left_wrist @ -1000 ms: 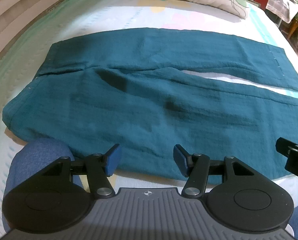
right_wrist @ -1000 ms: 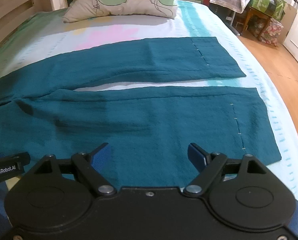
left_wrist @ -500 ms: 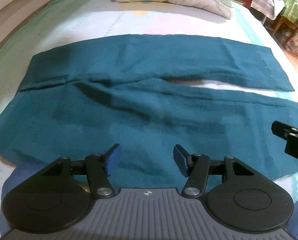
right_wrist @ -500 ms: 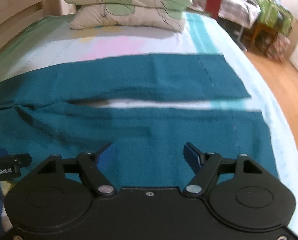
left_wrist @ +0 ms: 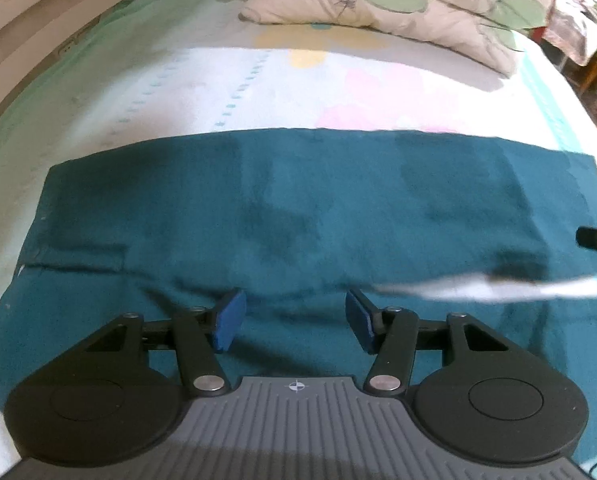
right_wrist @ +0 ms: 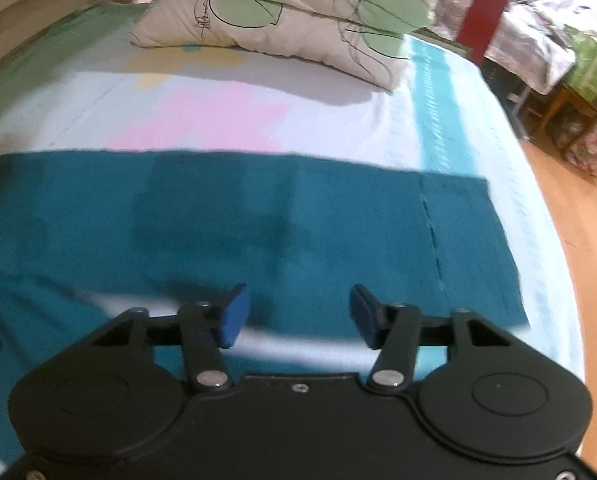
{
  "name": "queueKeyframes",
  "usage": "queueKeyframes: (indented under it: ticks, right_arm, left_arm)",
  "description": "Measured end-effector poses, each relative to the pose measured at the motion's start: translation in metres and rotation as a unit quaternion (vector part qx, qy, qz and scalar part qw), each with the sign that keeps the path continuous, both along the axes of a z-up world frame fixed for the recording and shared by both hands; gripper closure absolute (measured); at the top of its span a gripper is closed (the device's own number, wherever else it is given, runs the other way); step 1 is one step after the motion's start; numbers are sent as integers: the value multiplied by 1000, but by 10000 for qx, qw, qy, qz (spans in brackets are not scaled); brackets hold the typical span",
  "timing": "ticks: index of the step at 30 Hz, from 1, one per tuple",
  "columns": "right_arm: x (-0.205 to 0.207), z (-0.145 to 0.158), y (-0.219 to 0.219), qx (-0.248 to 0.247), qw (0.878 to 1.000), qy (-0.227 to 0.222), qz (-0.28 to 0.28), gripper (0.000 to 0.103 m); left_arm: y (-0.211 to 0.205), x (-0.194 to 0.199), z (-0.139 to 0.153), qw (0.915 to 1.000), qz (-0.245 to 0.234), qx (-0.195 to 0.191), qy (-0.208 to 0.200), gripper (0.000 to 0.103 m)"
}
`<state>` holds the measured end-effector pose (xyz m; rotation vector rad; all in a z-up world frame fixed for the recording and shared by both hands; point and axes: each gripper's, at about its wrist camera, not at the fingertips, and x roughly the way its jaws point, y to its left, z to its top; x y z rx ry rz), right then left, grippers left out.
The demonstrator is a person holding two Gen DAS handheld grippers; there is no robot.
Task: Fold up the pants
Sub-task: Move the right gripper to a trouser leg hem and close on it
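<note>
Both grippers wide, empty: left gripper [left_wrist: 292,322] over pants [left_wrist: 298,208] crotch, right gripper [right_wrist: 296,318] over leg gap, likely lining up the leg-over-leg fold.

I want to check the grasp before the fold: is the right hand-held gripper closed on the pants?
No, the right hand-held gripper is open, its blue pads wide apart above the teal pants, with no cloth between them.

Teal pants [left_wrist: 298,208], green-leaf-patterned white pillows [right_wrist: 282,20]
</note>
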<state>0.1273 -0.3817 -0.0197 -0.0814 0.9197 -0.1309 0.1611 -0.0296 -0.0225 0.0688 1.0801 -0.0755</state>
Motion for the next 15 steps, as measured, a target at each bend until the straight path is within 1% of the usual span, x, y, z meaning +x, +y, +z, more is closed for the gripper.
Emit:
queueKeyframes:
  ticks: [2, 5, 9, 11, 15]
  right_arm:
    - [27, -5, -8, 106, 9998, 14, 162, 47]
    - [65, -14, -16, 105, 9984, -196, 517, 43]
    - [111, -33, -20, -142, 9957, -283, 865, 35]
    - [129, -40, -20, -209, 9937, -334, 1047, 35]
    - [157, -57, -25, -270, 9880, -168, 1508, 35]
  left_arm:
    - [1, 20, -10, 9999, 68, -5, 113, 49]
    - [1, 42, -21, 9997, 127, 23, 208, 49]
    - [3, 63, -30, 9995, 157, 63, 266, 49]
    - [5, 74, -32, 9994, 168, 51, 297, 49]
    - [9, 89, -34, 9994, 172, 47, 286, 49]
